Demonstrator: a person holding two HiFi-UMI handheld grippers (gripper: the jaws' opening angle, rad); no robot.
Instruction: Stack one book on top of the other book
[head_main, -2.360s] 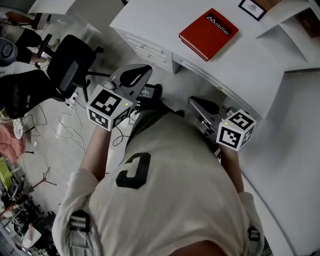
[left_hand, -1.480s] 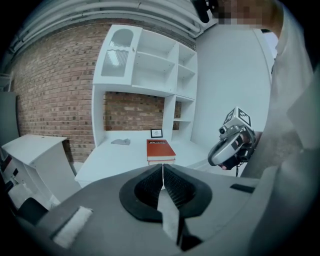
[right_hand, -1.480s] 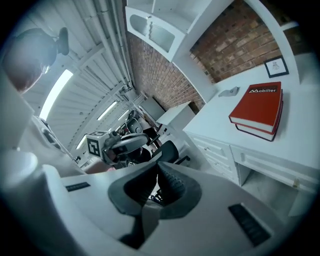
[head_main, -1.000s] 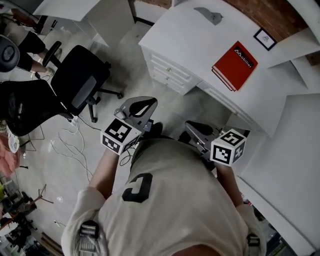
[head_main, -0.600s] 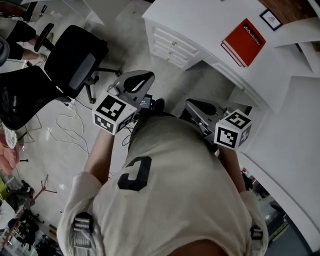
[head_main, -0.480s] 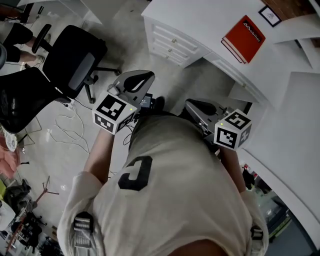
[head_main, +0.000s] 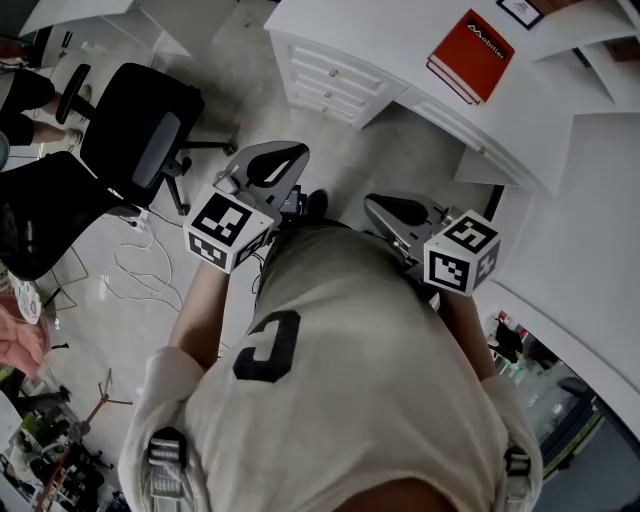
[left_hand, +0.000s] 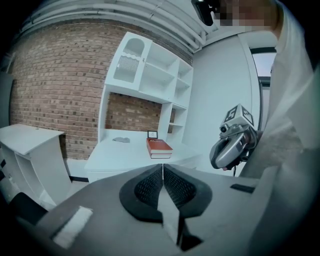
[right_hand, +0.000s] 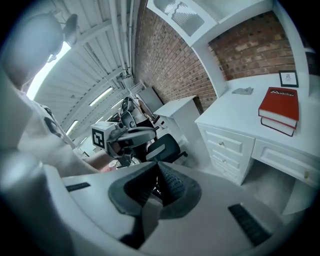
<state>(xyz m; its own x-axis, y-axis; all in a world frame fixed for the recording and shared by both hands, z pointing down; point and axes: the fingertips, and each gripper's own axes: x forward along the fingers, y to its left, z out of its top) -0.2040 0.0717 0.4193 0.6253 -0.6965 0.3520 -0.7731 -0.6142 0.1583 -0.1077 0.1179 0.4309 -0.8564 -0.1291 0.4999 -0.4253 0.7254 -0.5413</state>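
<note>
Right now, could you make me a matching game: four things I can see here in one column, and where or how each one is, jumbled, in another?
Things:
1. red books
2. office chair
3. left gripper
4. framed picture

Places or states:
A. on the floor
B. stacked on the white desk
C. shut, nothing between the jaws
D. standing upright at the back of that desk

Pairs: 1-B, 2-A, 3-C, 4-D

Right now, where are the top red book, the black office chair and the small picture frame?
top red book (head_main: 472, 52): head view, middle of its cover.
black office chair (head_main: 152, 152): head view, its grey panel.
small picture frame (right_hand: 288, 78): right gripper view, centre of the frame.
</note>
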